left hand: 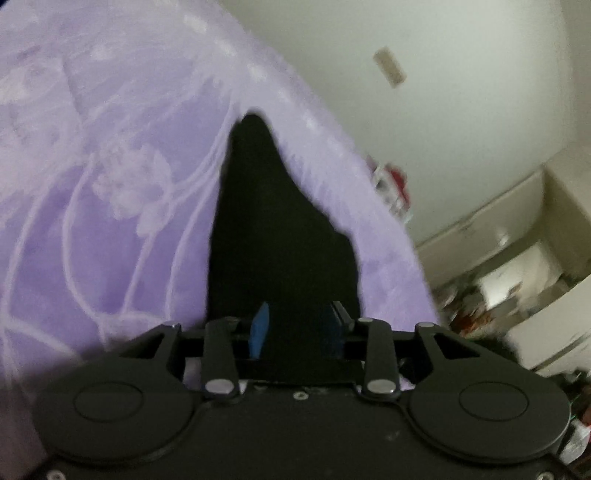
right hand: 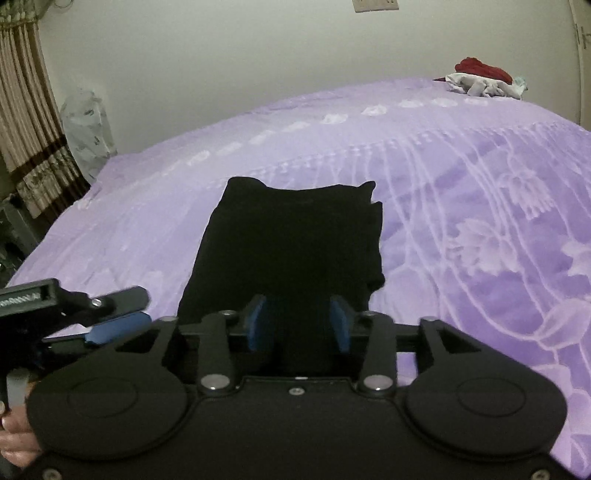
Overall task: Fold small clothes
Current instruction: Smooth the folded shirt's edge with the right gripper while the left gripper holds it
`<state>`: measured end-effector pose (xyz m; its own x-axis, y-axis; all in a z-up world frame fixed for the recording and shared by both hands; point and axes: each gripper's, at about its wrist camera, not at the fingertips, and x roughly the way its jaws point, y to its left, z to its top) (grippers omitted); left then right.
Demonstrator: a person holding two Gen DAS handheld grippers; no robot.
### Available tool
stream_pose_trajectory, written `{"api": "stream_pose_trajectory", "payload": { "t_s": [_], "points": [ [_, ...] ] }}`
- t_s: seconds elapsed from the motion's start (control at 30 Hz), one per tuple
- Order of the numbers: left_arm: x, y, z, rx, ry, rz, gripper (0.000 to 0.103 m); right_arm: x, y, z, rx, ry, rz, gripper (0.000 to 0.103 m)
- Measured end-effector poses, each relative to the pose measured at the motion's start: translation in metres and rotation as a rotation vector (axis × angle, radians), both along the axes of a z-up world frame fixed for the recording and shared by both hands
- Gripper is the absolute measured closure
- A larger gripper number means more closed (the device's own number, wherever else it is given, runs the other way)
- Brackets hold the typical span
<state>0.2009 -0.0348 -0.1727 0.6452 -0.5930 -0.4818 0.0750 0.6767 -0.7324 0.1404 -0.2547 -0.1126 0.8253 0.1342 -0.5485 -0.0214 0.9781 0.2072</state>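
Right gripper (right hand: pixel 299 325), blue pads apart, straddles the near edge of the black garment (right hand: pixel 291 240) without pinching it. Left gripper (left hand: pixel 299 325), likewise spread, has the same black garment (left hand: pixel 273 236) lying between its pads, unclamped; the right wrist view shows it (right hand: pixel 114 314) at lower left, just beside the cloth. Garment: a folded dark rectangle lying flat on the purple bedspread (right hand: pixel 461 192), which bears a pale floral and vine pattern and covers the whole bed. Room: a plain pale wall (right hand: pixel 221 55) behind the bed, with a wall plate (right hand: pixel 375 4) at top. Striped curtains (right hand: pixel 26 122) hang at far left, beside a pale plastic bag (right hand: pixel 86 129). A heap of red and white clothes (right hand: pixel 484 79) rests at the far corner, well apart from the garment. Left wrist view is motion-blurred; cream cabinets (left hand: pixel 491 221) appear at right.
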Motion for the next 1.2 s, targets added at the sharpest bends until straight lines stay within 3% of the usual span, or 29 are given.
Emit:
{"api": "stream_pose_trajectory", "payload": {
  "t_s": [0.1,0.23,0.37,0.7,0.87,0.97,1.1,1.2],
  "points": [
    [0.001,-0.003,-0.022,0.001,0.082,-0.002,0.069,0.006,0.001,-0.011,0.005,0.042,-0.021,0.068],
    [-0.006,0.001,-0.034,-0.029,0.075,0.012,0.067,0.005,0.005,-0.027,-0.029,0.092,-0.025,0.069],
    [-0.006,-0.002,-0.032,0.013,0.07,-0.013,0.067,0.003,0.006,-0.035,-0.036,0.112,-0.012,0.069],
    [-0.006,-0.019,-0.019,0.142,0.005,-0.075,0.067,0.001,0.0,-0.04,-0.012,0.121,0.002,0.069],
    [0.003,-0.02,0.016,0.162,-0.134,-0.046,0.063,-0.007,0.001,-0.021,-0.013,0.021,-0.024,0.069],
    [0.017,-0.018,0.016,0.175,-0.117,-0.041,0.063,-0.003,-0.004,-0.017,-0.012,-0.01,-0.052,0.069],
    [0.023,-0.016,-0.006,0.213,-0.049,-0.061,0.063,0.004,-0.013,-0.032,0.002,0.056,-0.083,0.069],
    [0.018,-0.011,-0.02,0.204,-0.042,-0.068,0.061,0.006,-0.02,-0.043,0.017,0.103,-0.091,0.07]
  ]
}}
